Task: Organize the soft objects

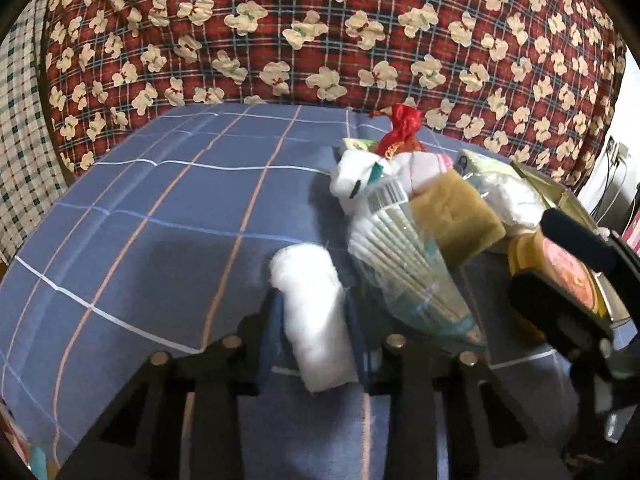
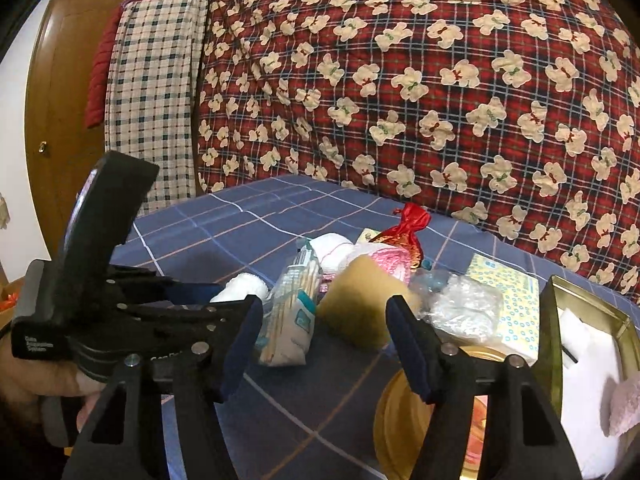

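The left claw (image 1: 314,320) is clamped on a white cotton roll (image 1: 308,312), its blue pads pressed against both sides of the roll, low over the blue checked bed sheet (image 1: 160,220). Nothing earlier is shown, so this reads as the pick-up step: 1 soft item has been gripped and not yet carried anywhere.

The right claw (image 2: 324,344) stands apart with nothing between its fingers, hovering near the pile. That pile holds a clear pack of cotton swabs (image 2: 288,320), a tan sponge (image 2: 360,304), a red satin pouch (image 2: 404,232), a crinkled clear bag of white wadding (image 2: 464,312) and a patterned tissue pack (image 2: 508,296). To the right sits an open gold tin (image 2: 560,320) with white and pink soft pieces already inside, and a round yellow lid (image 2: 400,420) lies just beside it.

The tin is probably the destination. The next move likely calls for lifting the roll clear of the swab pack, which lies just beside it, and carrying it across the pile without snagging. The right claw may need to make way.
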Demonstrator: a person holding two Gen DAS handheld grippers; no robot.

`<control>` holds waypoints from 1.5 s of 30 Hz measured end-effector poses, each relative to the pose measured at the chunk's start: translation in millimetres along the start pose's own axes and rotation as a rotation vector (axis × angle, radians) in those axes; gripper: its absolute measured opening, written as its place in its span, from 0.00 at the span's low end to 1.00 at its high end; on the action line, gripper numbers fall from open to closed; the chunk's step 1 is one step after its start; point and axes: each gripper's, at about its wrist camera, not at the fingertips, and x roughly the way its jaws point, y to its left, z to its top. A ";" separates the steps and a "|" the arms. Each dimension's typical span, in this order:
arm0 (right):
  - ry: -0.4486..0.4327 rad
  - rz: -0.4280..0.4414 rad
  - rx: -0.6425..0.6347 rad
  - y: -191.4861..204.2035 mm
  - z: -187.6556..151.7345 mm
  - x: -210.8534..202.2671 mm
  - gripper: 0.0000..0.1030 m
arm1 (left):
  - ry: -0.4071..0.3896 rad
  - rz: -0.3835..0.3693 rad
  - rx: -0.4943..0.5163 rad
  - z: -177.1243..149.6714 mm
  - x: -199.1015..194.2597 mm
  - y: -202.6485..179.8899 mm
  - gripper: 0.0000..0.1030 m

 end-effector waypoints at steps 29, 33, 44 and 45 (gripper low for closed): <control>0.261 0.047 -0.122 31.3 4.5 68.4 0.39 | 0.020 0.042 -0.024 9.4 11.0 21.4 0.30; 0.175 0.058 -0.111 28.2 6.6 51.8 0.37 | -0.038 0.033 -0.052 9.1 2.6 25.8 0.30; -0.012 -0.016 -0.047 12.1 12.9 23.8 0.36 | -0.202 0.020 -0.082 13.9 -16.0 13.7 0.30; -0.013 -0.013 -0.030 8.1 13.5 24.2 0.36 | -0.206 0.026 -0.080 16.0 -15.3 11.1 0.30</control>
